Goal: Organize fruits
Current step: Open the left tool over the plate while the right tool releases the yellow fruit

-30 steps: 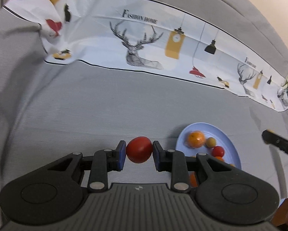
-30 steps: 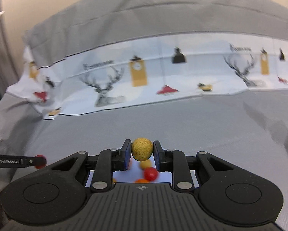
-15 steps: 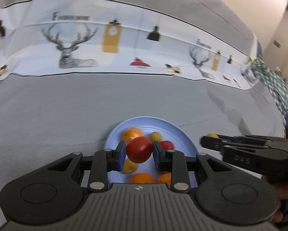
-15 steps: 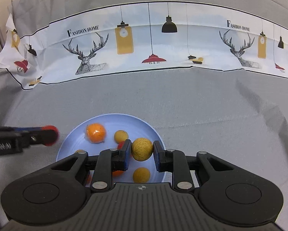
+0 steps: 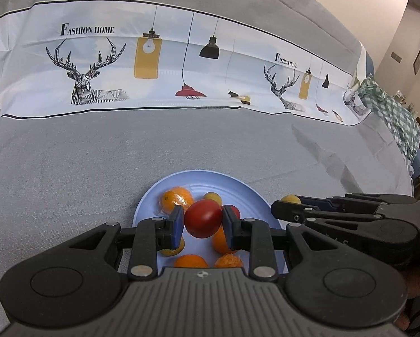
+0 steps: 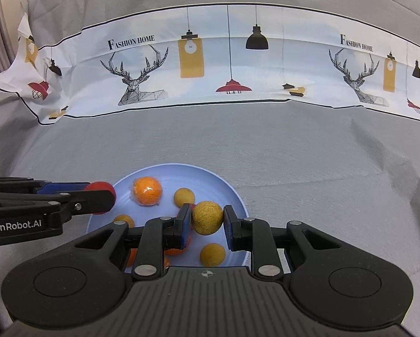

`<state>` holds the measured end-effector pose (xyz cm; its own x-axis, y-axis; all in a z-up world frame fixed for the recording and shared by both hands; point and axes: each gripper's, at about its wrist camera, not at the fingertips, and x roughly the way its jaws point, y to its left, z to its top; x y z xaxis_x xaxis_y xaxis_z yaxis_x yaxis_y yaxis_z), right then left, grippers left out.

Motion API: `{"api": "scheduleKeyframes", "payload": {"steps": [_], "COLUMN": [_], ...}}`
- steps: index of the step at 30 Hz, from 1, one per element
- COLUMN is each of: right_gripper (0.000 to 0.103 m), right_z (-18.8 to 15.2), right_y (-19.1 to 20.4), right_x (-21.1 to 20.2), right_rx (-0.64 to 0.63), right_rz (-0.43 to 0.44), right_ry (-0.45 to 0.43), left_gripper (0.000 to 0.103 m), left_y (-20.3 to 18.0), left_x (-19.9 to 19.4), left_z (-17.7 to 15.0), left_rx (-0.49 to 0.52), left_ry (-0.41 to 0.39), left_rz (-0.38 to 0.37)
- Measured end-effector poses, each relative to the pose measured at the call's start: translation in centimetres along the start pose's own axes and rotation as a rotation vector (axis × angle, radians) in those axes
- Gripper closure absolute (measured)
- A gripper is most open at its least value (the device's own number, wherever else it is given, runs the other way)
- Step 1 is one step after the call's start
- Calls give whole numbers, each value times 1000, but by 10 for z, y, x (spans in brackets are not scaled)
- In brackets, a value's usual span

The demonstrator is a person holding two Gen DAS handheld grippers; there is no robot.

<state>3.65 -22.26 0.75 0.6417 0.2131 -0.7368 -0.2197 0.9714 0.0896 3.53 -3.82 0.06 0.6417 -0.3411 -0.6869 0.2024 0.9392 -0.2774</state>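
A light blue plate (image 5: 238, 182) (image 6: 221, 185) lies on the grey cloth and holds several oranges and small yellow fruits. My left gripper (image 5: 203, 223) is shut on a red tomato (image 5: 203, 221) and holds it over the plate; it also shows at the left of the right wrist view (image 6: 100, 193). My right gripper (image 6: 207, 221) is shut on a yellow round fruit (image 6: 207, 217) above the plate's right half; it enters the left wrist view from the right (image 5: 289, 200). An orange (image 6: 147, 191) lies at the plate's far left.
A printed cloth band with deer and lamps (image 5: 159, 70) (image 6: 210, 64) runs across the back of the grey-covered surface. A green checked cloth (image 5: 389, 112) and wooden chairs stand at the far right.
Both grippers have moved in over the plate with their fruits still held. The plate now sits nearer and more central in both views.
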Motion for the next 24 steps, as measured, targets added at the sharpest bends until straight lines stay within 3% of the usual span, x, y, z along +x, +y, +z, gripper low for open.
{"api": "scheduleKeyframes", "payload": {"steps": [5, 7, 9, 11, 13, 20, 24], "right_gripper": [77, 67, 46, 44, 40, 4, 1], "right_z": [-1, -1, -1, 0, 1, -4, -9], "right_y": [3, 4, 6, 9, 13, 13, 7], "right_x": [0, 2, 0, -4, -8, -35, -53], "right_rx": [-10, -16, -24, -39, -55, -94, -97], "right_rz": [1, -1, -3, 0, 0, -43, -79], "right_ry": [5, 18, 17, 11, 3, -46, -74], "left_gripper": [69, 69, 68, 68, 60, 34, 29], "left_y": [-1, 0, 1, 1, 1, -4, -6], "left_x": [2, 1, -1, -4, -8, -45, -70], "left_z": [0, 0, 1, 2, 1, -10, -22], "left_rx": [-2, -3, -6, -6, -1, 53, 38], "left_ry": [10, 10, 5, -3, -13, -109, -158], "left_rz": [-13, -19, -18, -14, -7, 97, 166]}}
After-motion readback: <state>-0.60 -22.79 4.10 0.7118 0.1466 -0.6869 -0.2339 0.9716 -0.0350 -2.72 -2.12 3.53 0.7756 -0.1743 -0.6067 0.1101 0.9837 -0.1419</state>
